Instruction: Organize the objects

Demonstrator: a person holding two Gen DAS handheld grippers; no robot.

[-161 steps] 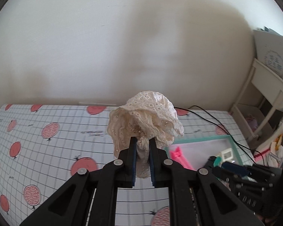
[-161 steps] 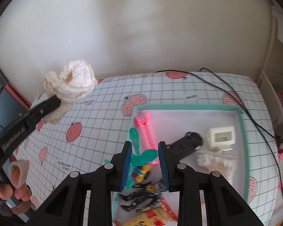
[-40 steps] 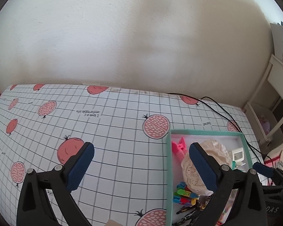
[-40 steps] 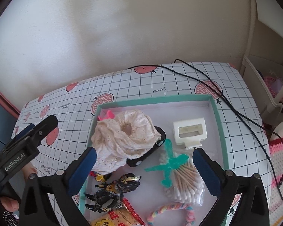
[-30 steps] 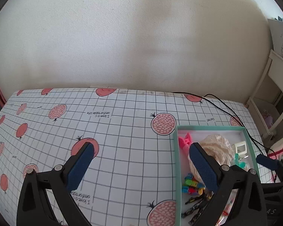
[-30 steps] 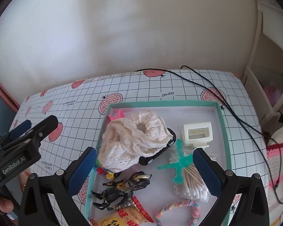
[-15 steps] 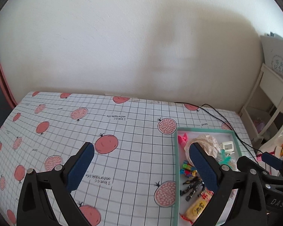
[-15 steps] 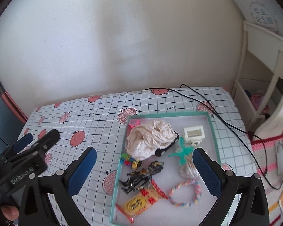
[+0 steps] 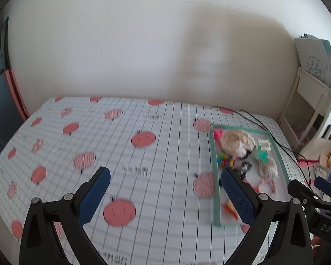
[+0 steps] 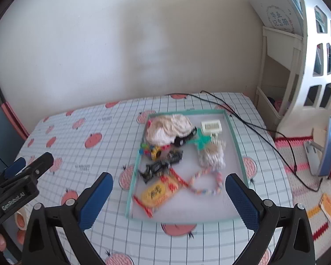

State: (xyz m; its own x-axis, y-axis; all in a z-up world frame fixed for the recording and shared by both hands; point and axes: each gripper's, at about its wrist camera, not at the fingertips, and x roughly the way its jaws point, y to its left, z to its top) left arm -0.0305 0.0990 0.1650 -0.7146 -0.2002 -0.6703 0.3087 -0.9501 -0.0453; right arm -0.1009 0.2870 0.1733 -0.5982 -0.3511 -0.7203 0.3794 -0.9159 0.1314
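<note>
On the table: teal-rimmed tray (image 10: 235, 132) sits right of centre, holding all the small stuff.
Tray contents: lace scrunchie (image 10: 168, 128) at far-left corner, white clip (image 10: 211, 127) beside it, teal clip (image 10: 202, 141), cotton swabs (image 10: 210, 156), black figure (image 10: 160, 166), yellow snack pack (image 10: 157, 191), pastel braided loop (image 10: 206, 182).
L claw (image 9: 163, 195): wide apart, nothing between pads, hovering over bare cloth left of tray.
R claw (image 10: 168, 199): spread wide too, empty, above tray's near edge.
Edges: tray's right rim near table's right edge; far rim close to black cable (image 10: 242, 117); cable runs off right side to floor.
Open room: tablecloth (image 9: 99, 145) left of tray has nothing on it, w/ lots of space out to left edge.
Right side: white shelf unit (image 10: 280, 70) near table corner.
Writing: "GenRobot.AI" on L tool body in right view; "DAS" on R tool in left view. Snack pack print & tablecloth text too blurred to read.
</note>
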